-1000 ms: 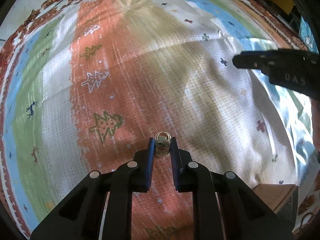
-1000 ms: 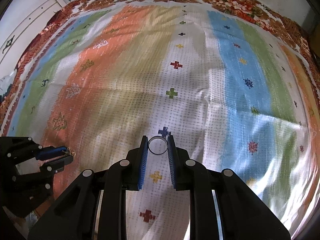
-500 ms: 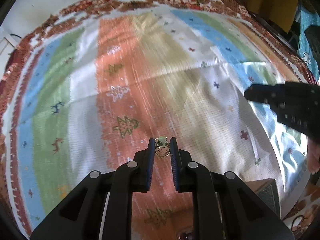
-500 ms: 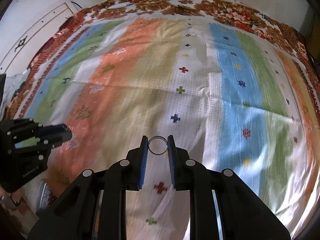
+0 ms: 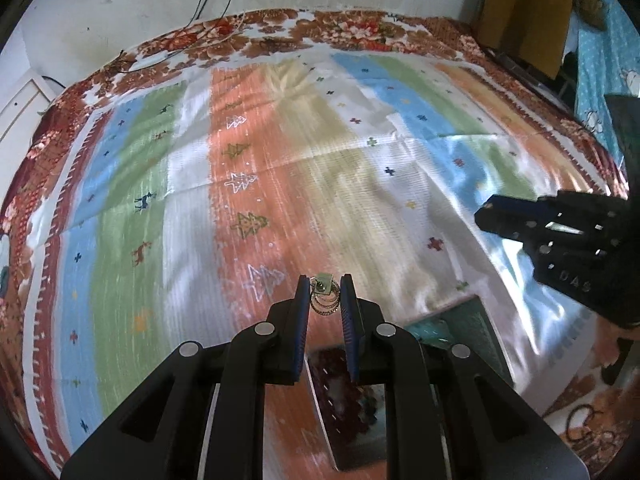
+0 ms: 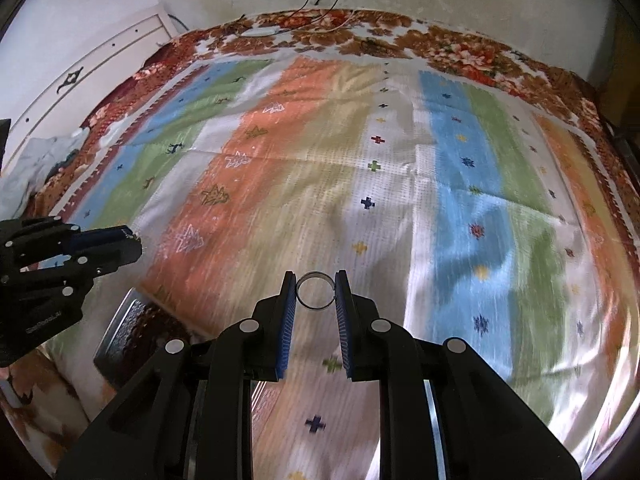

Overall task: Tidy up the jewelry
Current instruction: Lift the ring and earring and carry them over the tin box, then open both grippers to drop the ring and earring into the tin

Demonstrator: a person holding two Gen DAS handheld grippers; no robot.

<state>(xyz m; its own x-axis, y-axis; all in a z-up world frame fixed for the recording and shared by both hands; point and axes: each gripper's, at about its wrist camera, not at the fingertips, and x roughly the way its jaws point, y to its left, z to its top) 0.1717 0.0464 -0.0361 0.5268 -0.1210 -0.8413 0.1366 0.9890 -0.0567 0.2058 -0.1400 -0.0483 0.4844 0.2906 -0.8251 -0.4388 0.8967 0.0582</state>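
Note:
My left gripper [image 5: 325, 294] is shut on a gold hoop earring [image 5: 324, 301] with a small green card at its top, held in the air above the striped bedspread [image 5: 280, 184]. My right gripper [image 6: 316, 290] is shut on a silver ring [image 6: 316, 291], also held above the bedspread. An open jewelry box [image 5: 460, 332] with a dark red lining lies on the bed below and right of the left gripper; it also shows in the right wrist view [image 6: 132, 328]. Each gripper shows in the other's view: the right one [image 5: 560, 240], the left one [image 6: 60, 256].
The bedspread has orange, green, blue and white stripes with a brown floral border [image 6: 460, 48]. A white wall [image 5: 160, 4] with hanging cables stands behind the bed. A white cabinet [image 6: 92, 68] is at the left. A yellow panel [image 5: 524, 8] stands at the far right.
Both grippers have risen and pulled back from the bedspread, still holding the earring and the ring. The jewelry box has come into view beneath them.

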